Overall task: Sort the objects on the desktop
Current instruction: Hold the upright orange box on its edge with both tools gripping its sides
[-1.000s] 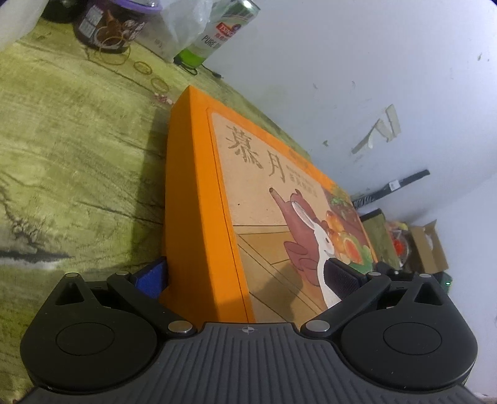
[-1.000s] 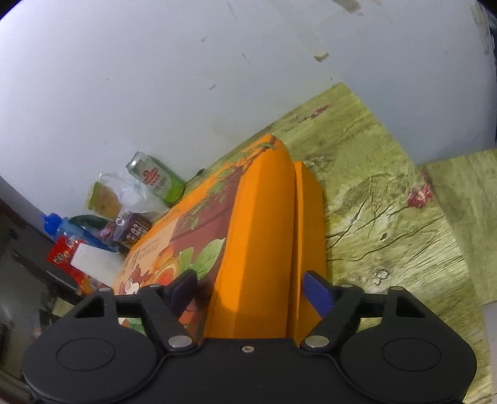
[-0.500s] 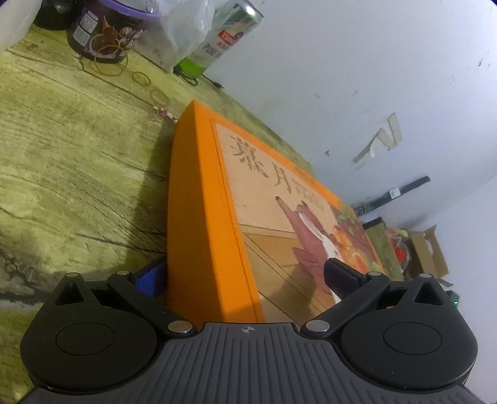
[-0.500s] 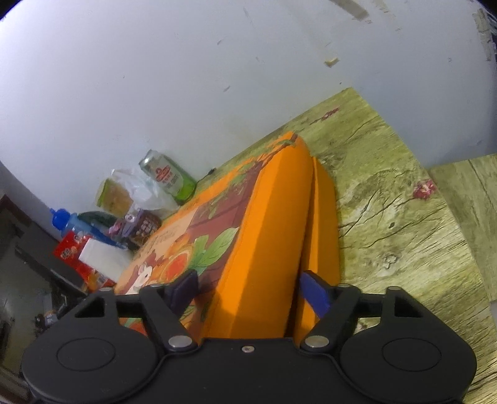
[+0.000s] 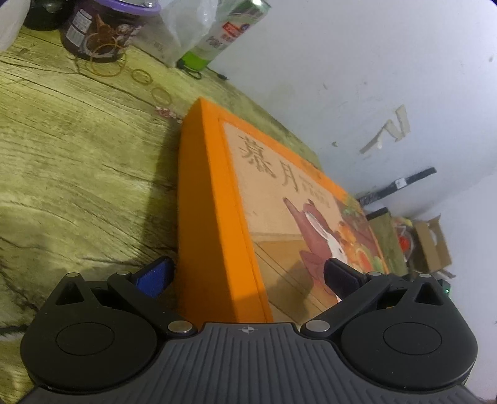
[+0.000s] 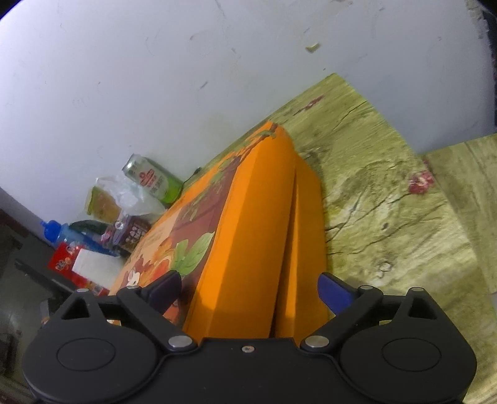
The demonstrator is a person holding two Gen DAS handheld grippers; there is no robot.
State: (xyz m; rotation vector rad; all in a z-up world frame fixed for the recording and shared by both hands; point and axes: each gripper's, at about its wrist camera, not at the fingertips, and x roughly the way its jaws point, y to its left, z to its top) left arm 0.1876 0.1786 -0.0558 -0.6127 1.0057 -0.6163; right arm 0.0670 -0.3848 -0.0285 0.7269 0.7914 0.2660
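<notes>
A flat orange gift box with a rabbit picture on its lid lies on the green wood-grain table. My left gripper straddles its near edge. The blue pad sits beside the orange side wall, and the other finger hovers over the lid, casting a shadow. Both stand off the box, so this gripper is open. From the other end, my right gripper straddles the same box. Its jaws are opening, and its pads stand clear of the lid and base.
A dark jar with a purple lid, a clear plastic bag, a green can and loose rubber bands sit at the table's far end. A blue bottle and a red packet lie beyond. The white wall runs close behind.
The right gripper's fingers have spread apart and come off the box's sides. The left gripper keeps the same width, and its view has shifted slightly along the table.
</notes>
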